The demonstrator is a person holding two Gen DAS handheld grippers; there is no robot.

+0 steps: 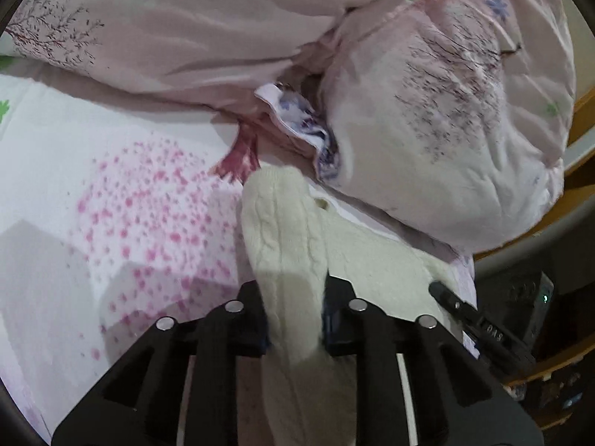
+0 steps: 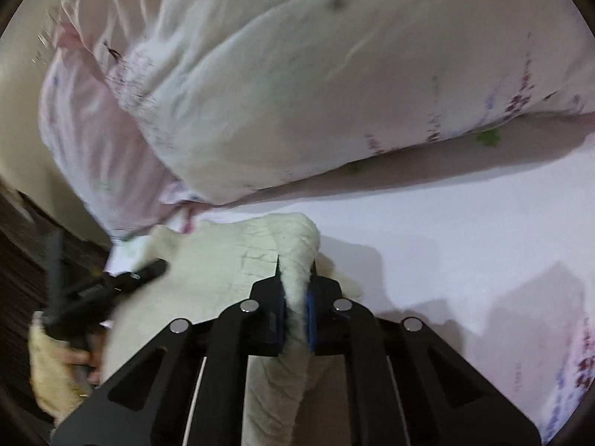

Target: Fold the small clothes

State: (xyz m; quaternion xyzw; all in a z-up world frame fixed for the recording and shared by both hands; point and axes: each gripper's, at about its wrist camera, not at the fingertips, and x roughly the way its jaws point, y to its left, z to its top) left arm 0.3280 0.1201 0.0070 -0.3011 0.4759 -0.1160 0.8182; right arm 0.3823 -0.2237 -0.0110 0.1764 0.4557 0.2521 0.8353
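Closest to the lens in the left wrist view is the left gripper, and its black fingers are pinched tight on a thick fold of the cream knit sweater. You can see the cable pattern running up the bit it's got. Same story on the other side: the right gripper is clamped on a fluffy edge of the same sweater, blue pads squeezing it from both sides with almost no gap left.

The sweater itself lies on the floral bedsheet, close to the bed's near edge, just in front of the big pink pillow and the bunched-up quilt. A little white-and-blue printed cloth is wedged in the gap between pillow and quilt, well back from the action.

From the right wrist view you can also spot the other gripper coming in at the left, with a hand on its handle.

Progress-wise, I'd say this is early to middle. Both ends are grabbed, but the sweater looks lumpy, part lifted and part spread flat, with no tidy fold visible yet. Bringing the held edges over and flattening everything is still to do, and that printed cloth may be waiting too.
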